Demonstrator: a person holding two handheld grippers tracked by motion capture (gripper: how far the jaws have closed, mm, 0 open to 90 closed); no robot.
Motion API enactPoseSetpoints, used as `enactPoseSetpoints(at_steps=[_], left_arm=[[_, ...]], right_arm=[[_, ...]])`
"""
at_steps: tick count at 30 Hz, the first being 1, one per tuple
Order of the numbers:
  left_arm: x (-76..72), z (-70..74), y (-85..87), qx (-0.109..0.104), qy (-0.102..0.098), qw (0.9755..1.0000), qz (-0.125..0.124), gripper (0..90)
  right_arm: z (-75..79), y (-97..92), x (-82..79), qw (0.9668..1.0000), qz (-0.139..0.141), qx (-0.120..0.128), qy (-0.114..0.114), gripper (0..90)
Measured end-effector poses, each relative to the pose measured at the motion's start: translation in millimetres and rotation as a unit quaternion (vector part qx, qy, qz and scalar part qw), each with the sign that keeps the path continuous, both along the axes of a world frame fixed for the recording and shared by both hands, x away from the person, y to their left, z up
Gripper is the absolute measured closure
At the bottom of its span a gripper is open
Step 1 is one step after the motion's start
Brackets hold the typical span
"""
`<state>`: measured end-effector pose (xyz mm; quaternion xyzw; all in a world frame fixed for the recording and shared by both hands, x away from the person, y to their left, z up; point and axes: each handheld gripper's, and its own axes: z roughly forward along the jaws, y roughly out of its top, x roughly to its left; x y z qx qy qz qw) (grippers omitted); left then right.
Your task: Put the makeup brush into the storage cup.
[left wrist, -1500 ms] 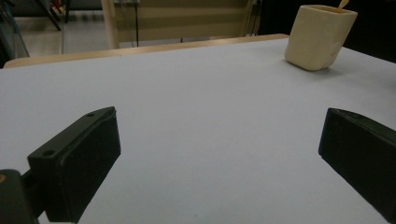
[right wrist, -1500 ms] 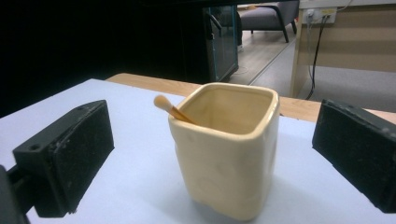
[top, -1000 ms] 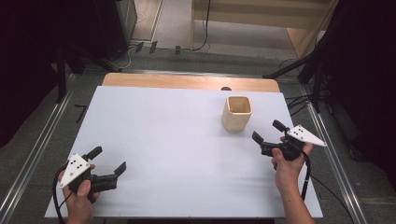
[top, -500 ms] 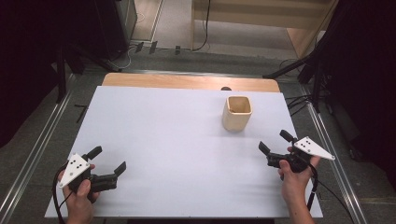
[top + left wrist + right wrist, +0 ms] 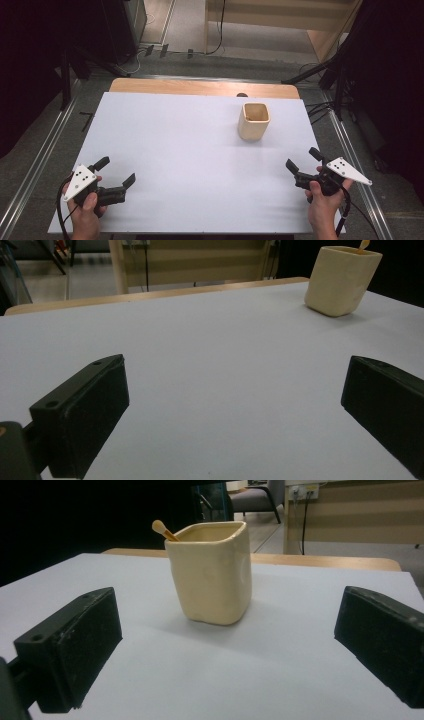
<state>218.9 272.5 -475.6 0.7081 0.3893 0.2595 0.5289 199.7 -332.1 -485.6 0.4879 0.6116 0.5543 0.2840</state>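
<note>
Basically an idle or approach step. High view: the bench (image 5: 200, 150) has a white top, and the cream cup (image 5: 253, 121) stands upright at its far right part. The right gripper (image 5: 303, 164) sits near the bench's right front edge, jaws spread, nothing between them, well apart from the cup and aimed roughly toward it. The left gripper (image 5: 116, 173) rests low at the left front corner, jaws also spread and empty, far from the cup.

Left gripper view: 2 black jaws wide apart over bare white bench, cup (image 5: 344, 280) small at upper right, well off this gripper's line.

Right gripper view: jaws released, wide, framing the cup (image 5: 211, 572), which stands ahead of them, not between them. A small stick with a rounded tip (image 5: 162, 530) leans out of the cup's rim.

Judgement: the right gripper is the working one, lined up but not yet reaching. Next move calls for pushing it forward until the jaws straddle the cup's walls, keeping level so the cup doesn't tip, then closing.
</note>
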Motion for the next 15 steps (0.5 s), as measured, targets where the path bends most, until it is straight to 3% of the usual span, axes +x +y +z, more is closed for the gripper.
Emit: enactPoseSetpoints(at_steps=[9,15], left_arm=[[-0.1,0.3,0.2,-0.003,-0.002,1.0000,0.000,0.0],[-0.6,0.6,-0.5,-0.003,-0.002,1.0000,-0.001,0.0]], right_arm=[[-3.4,-0.8,-15.7,1.0000,-0.004,0.000,0.001,0.0],[-4.1,-1.2,-16.7,0.9999,-0.010,0.002,0.003,0.0]])
